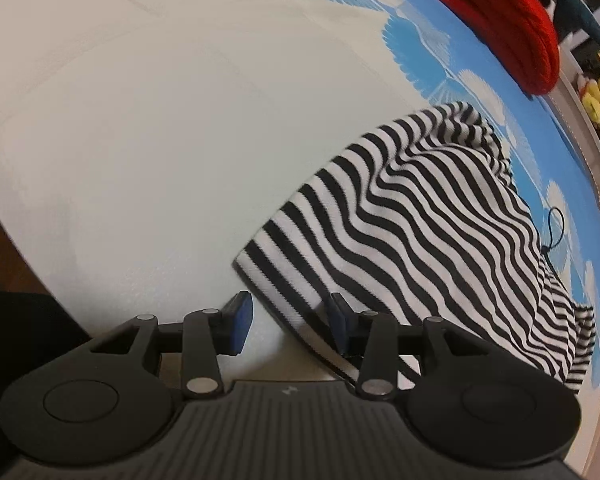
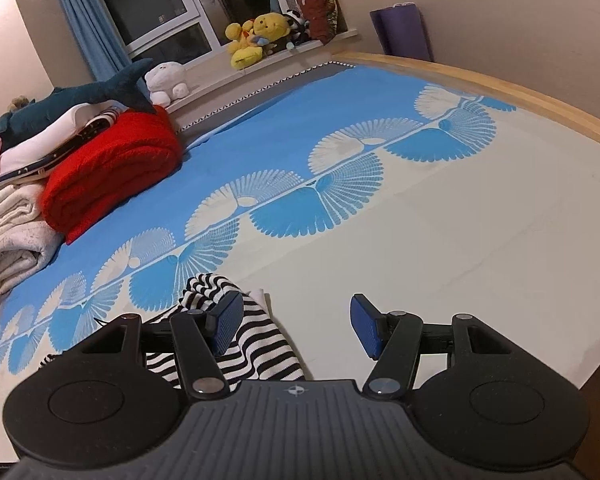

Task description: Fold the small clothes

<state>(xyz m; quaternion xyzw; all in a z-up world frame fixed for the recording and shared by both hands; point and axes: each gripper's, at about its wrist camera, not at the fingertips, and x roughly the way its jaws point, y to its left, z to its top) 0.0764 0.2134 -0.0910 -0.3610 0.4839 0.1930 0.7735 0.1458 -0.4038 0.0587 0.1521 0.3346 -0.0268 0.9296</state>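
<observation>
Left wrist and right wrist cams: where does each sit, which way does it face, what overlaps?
Left wrist: on the left gripper, low over the bed, facing the black-and-white striped knit garment; its own open jaws show, one at the garment's hem.
Right wrist: on the right gripper, facing across the blue-and-cream fan-patterned bedsheet toward the window; its own open jaws show.
Shared: striped garment, bedsheet, folded red knit blanket.

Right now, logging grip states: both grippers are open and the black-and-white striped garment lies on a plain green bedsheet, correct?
Not green: the bedsheet is cream with blue fan patterns, as the right wrist view shows. Both the left gripper and the right gripper are open, and the black-and-white striped garment lies on it.
</observation>
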